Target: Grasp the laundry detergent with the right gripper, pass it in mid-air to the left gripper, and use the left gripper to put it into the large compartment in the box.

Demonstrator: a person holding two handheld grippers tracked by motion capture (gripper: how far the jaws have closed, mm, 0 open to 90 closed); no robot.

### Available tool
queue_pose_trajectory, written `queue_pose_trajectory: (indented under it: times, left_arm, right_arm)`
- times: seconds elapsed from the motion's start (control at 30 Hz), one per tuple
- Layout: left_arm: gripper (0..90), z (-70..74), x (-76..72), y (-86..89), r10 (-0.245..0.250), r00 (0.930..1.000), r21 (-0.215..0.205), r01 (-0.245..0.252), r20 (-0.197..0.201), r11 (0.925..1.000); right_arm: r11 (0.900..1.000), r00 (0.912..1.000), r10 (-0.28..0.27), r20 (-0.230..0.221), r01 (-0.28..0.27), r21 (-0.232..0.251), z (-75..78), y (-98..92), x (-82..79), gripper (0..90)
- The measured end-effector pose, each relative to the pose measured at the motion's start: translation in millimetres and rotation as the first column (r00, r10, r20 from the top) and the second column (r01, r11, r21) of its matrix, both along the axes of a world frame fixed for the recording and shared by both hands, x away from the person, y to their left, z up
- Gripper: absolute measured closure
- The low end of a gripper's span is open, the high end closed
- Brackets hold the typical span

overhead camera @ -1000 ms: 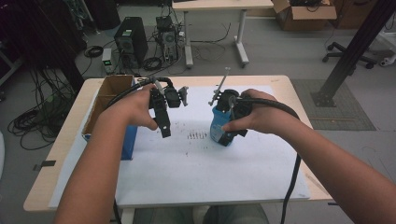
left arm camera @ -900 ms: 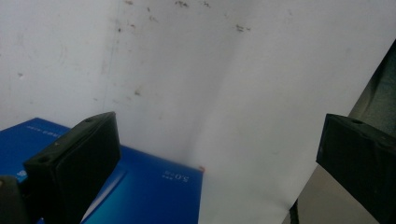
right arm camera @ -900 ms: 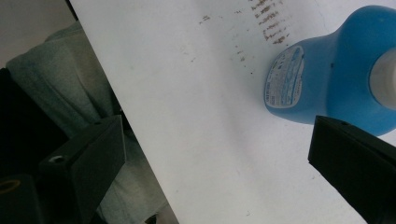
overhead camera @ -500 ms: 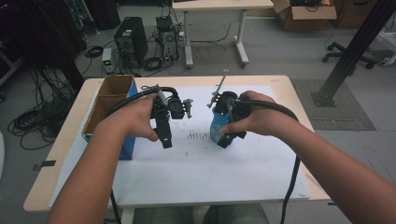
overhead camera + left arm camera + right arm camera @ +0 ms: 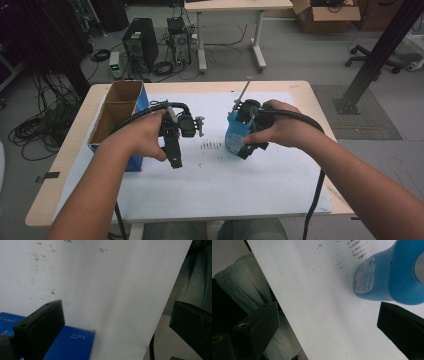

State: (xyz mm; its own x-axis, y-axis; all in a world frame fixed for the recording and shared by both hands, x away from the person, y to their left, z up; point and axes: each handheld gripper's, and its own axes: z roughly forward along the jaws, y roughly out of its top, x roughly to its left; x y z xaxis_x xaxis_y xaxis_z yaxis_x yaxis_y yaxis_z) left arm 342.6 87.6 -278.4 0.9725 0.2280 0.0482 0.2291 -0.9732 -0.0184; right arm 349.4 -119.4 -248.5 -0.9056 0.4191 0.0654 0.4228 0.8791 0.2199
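My left gripper (image 5: 176,161) hovers over the white sheet (image 5: 215,190) near the table's middle, jaws pointing toward the person. In the left gripper view it (image 5: 116,315) is open with only the sheet between the jaws. A blue bottle with a label (image 5: 233,136) stands right of centre, and my right gripper (image 5: 246,151) is close against its right side. In the right gripper view the bottle (image 5: 387,277) lies beyond the right jaw, and the gripper (image 5: 328,315) is open with nothing between the jaws.
An open cardboard box with blue sides (image 5: 117,107) stands at the table's left, and its blue wall (image 5: 72,340) lies just behind my left jaw. A row of small brown marks (image 5: 210,146) crosses the sheet between the grippers. The table's front edge (image 5: 200,217) is close.
My left gripper has slid toward the person, its jaws now lower over the sheet. The right hand and the blue bottle have barely moved.
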Motion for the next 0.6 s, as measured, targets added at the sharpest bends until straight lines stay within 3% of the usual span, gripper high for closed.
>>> queue_pose_trajectory:
  times: [0.6]
  left_arm:
    - [0.2, -5.2, -12.8, 0.2, -0.025, 0.9997, -0.003, 0.025, -0.004, 0.9997]
  right_arm:
    - [0.997, 0.9969, -0.078, 0.008, 0.078, 0.029, -36.3, -41.3, 14.5, 4.3]
